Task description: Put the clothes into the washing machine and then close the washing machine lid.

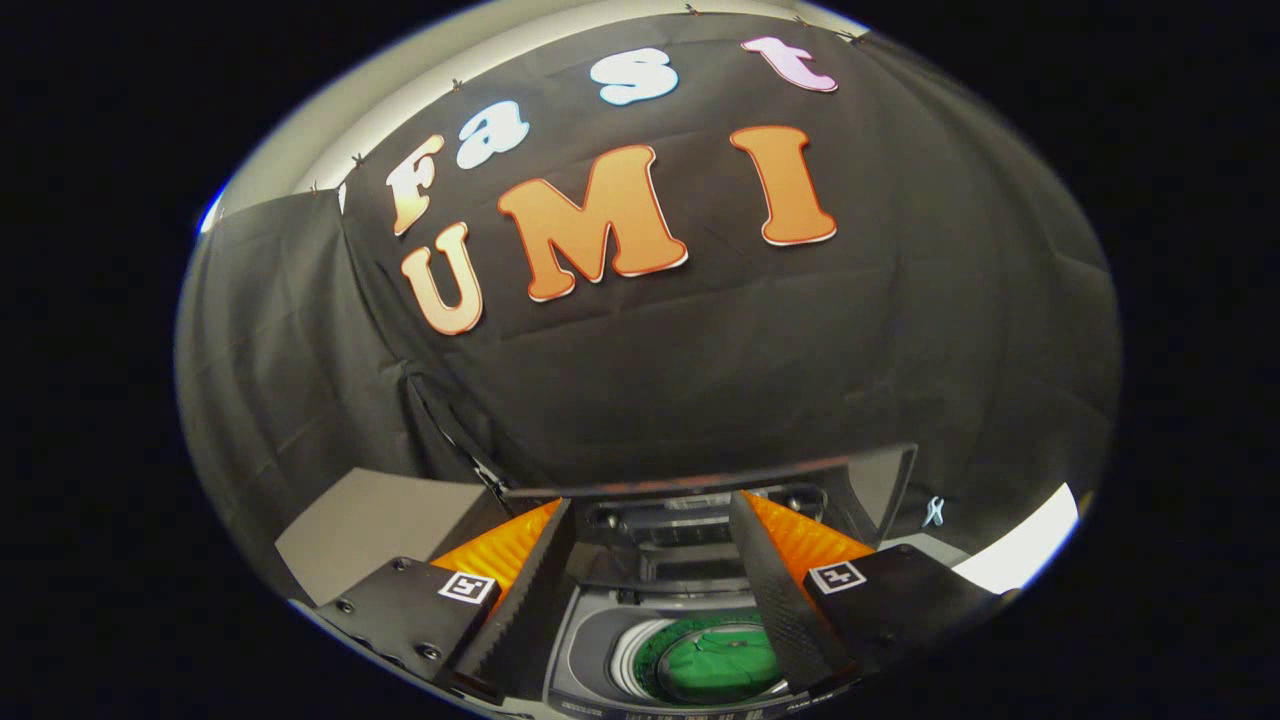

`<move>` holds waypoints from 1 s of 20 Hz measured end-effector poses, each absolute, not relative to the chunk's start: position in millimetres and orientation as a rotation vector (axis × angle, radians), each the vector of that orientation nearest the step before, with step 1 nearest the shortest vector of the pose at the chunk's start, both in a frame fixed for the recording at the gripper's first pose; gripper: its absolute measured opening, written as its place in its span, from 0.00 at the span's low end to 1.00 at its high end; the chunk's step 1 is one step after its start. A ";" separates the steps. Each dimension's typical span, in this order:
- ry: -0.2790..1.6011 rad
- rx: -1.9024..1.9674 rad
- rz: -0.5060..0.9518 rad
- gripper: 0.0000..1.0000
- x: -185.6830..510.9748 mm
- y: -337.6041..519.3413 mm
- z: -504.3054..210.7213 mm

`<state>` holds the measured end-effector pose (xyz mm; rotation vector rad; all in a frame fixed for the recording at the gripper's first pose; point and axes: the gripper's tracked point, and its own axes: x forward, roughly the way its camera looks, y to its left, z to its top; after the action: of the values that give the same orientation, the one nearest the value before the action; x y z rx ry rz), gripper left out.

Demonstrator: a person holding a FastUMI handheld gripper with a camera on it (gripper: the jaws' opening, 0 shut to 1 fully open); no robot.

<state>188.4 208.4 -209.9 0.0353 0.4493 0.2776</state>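
A small grey top-loading washing machine [590, 640] stands right below and ahead of my gripper [650, 520]. Its round drum holds a green garment [720, 660], bunched up at the bottom. The dark lid [720, 470] is raised and stands upright behind the opening, just beyond my fingertips. My two fingers [525, 590] are spread wide, one on each side of the drum opening, with nothing between them. The gripper is open and hovers above the machine.
A grey surface [370, 520] lies left of the machine. A white strip [1020, 550] shows at the right beyond the right finger. Black booth cloth hangs close behind the raised lid.
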 end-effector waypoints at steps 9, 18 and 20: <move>0.553 -0.064 0.188 0.98 277.3 216.6 -268.6; 0.559 -0.161 0.144 0.99 308.0 212.6 -294.2; 0.562 -0.163 0.146 0.99 305.7 211.4 -294.8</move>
<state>305.7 211.4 -294.8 -0.1631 0.5624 0.1464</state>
